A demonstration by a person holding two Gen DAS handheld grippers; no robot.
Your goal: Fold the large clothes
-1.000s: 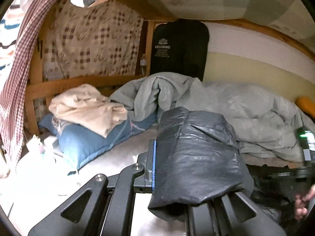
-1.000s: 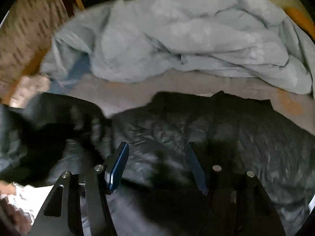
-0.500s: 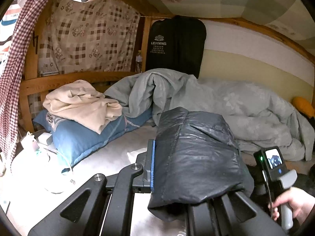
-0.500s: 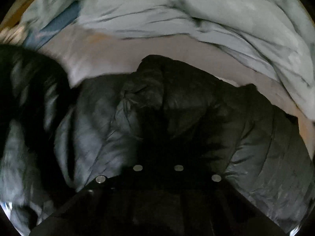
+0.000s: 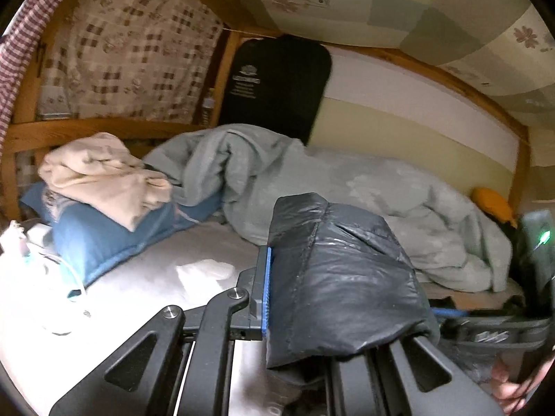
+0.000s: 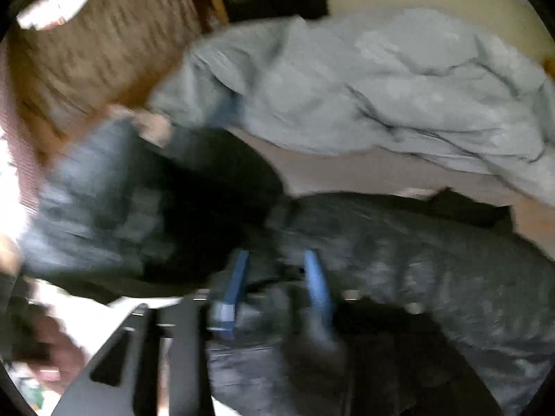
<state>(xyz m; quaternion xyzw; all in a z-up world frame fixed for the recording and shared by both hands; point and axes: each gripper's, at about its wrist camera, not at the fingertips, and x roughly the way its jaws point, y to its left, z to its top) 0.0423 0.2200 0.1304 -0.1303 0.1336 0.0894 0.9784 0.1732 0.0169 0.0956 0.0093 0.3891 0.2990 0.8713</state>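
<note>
The garment is a black quilted puffer jacket point(image 6: 433, 277) lying on the bed sheet. My left gripper point(image 5: 333, 308) is shut on a thick fold of the jacket point(image 5: 340, 277), held up above the mattress. My right gripper point(image 6: 277, 277) hovers low over the jacket's middle, its blue pads point(image 6: 315, 277) a narrow gap apart with jacket fabric between them. The right view is motion-blurred, so the grip is unclear. The lifted part of the jacket point(image 6: 121, 201) shows at the left of the right wrist view. The right gripper's body point(image 5: 534, 270) shows at the right edge of the left wrist view.
A crumpled grey duvet point(image 5: 364, 187) lies along the wall behind the jacket. A blue pillow point(image 5: 104, 239) with a beige cloth point(image 5: 104, 176) on it lies at the left. A wooden bed frame point(image 5: 86, 128), a black hanging bag point(image 5: 277, 83) and an orange object point(image 5: 492, 201) stand around.
The right gripper pulled back from pressing down on the jacket, and its blue pads show again, closer together than a second ago. The left gripper kept its hold and shifted slightly.
</note>
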